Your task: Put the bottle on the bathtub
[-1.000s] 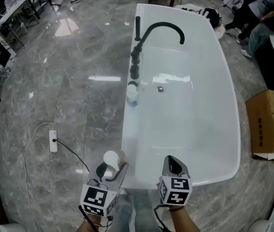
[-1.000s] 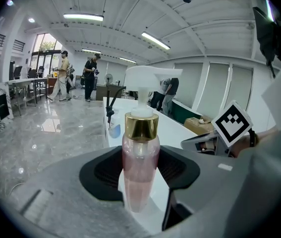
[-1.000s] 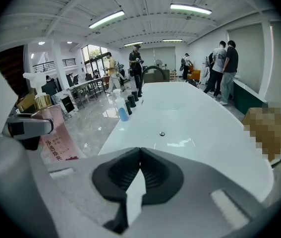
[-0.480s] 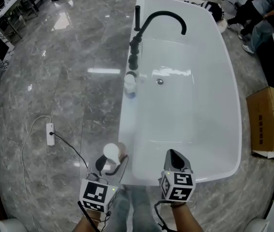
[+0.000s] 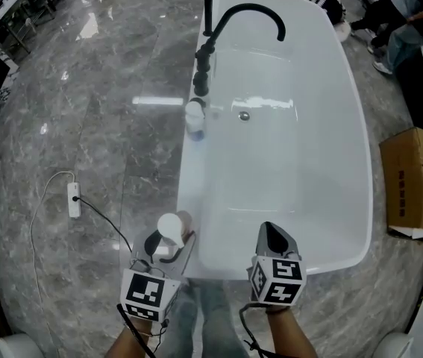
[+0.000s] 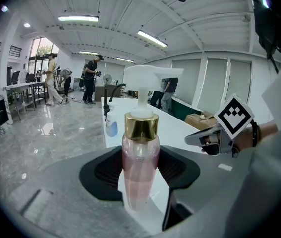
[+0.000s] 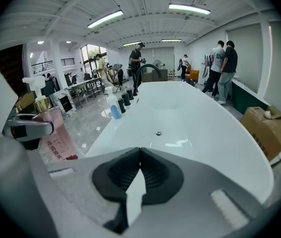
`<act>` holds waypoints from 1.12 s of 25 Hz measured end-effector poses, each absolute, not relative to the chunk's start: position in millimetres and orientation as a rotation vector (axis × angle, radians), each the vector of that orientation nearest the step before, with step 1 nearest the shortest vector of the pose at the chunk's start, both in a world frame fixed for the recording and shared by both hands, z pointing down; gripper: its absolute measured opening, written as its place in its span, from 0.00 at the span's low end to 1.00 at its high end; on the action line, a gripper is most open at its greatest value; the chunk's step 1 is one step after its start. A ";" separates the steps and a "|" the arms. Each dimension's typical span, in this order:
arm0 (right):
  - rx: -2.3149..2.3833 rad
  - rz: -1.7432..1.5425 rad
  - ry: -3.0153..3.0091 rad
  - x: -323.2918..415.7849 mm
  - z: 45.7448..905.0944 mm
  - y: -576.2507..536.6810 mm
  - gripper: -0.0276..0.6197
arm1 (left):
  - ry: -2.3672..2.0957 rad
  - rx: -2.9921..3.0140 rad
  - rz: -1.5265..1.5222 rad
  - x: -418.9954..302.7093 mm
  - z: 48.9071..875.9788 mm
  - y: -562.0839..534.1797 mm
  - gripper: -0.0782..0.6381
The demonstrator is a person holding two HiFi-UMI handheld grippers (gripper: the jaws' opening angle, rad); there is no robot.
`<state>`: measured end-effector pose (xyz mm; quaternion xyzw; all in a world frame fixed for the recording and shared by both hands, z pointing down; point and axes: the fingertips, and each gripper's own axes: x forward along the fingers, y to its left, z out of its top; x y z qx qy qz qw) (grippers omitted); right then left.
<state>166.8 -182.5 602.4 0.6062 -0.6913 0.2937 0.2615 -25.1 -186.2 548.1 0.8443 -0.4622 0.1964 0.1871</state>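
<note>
Head view: faucet [image 5: 252,7] on bathtub rim [image 5: 187,192]

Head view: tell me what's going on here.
A person is at the near end of a white bathtub with a gripper in each hand. The left gripper is shut on an upright pink pump bottle with a gold collar, held by the tub's near left corner, not yet set down. The right gripper is shut and empty over the near rim.

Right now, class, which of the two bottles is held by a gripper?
The pink gold-collared pump bottle, clamped in the left gripper; the blue-tinted bottle stands free on the bathtub rim.
</note>
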 end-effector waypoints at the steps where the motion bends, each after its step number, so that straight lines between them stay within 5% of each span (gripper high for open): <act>1: 1.642 0.799 -1.868 168.4 603.3 -181.4 0.05 | -1.299 2.383 0.563 -23.9 549.1 -185.9 0.41; 28: 1.652 0.838 -1.831 179.5 618.8 -156.9 0.05 | -1.250 2.460 0.600 -16.9 558.9 -176.7 0.41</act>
